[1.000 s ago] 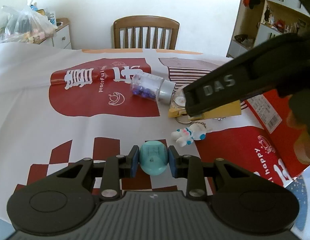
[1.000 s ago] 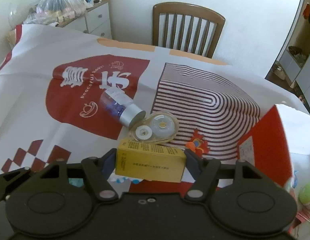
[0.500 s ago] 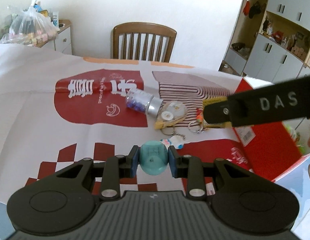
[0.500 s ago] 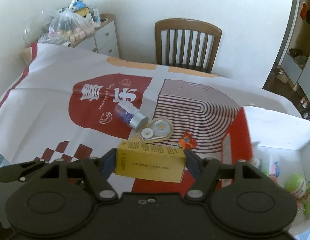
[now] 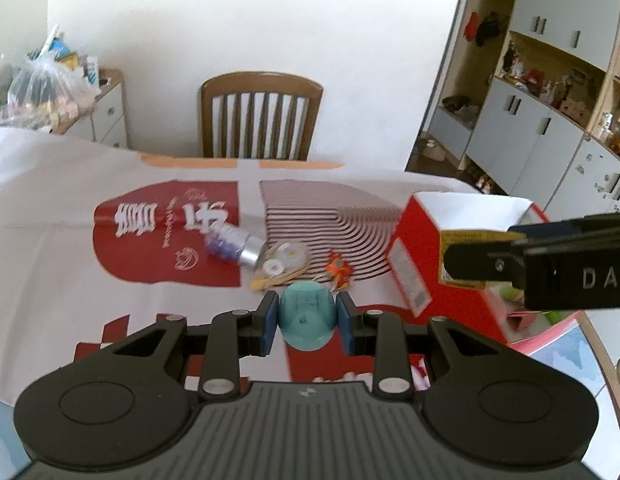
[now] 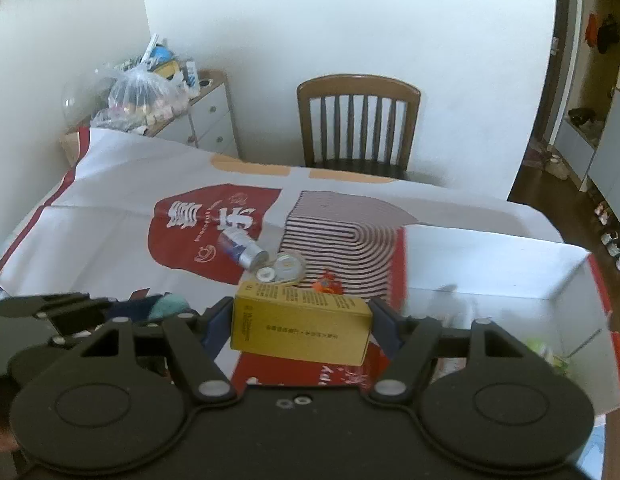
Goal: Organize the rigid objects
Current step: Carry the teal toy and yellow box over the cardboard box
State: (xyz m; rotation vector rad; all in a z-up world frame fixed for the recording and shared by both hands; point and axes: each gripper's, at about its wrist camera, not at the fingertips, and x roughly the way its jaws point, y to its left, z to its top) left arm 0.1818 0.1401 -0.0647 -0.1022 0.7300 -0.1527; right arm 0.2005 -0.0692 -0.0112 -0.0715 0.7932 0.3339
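A plain white wall (image 6: 349, 20) closes the far side of the room at twelve o'clock; a brown wooden chair (image 6: 357, 124) with a slatted back stands against it, pushed up to the table's far edge; daylight falls evenly, with no lamp in view. At ten o'clock a white chest of drawers (image 6: 206, 120) with a wooden top carries a full clear plastic bag (image 6: 142, 96); at two o'clock, pale cupboards with open wooden shelves (image 5: 549, 92) hold small clutter above a dark floor (image 6: 549, 188).

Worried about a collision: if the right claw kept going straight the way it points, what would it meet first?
Probably the tape dispenser on the tablecloth, just beyond the yellow box that the right claw holds; depth is unclear, so the orange toy beside it might come first.
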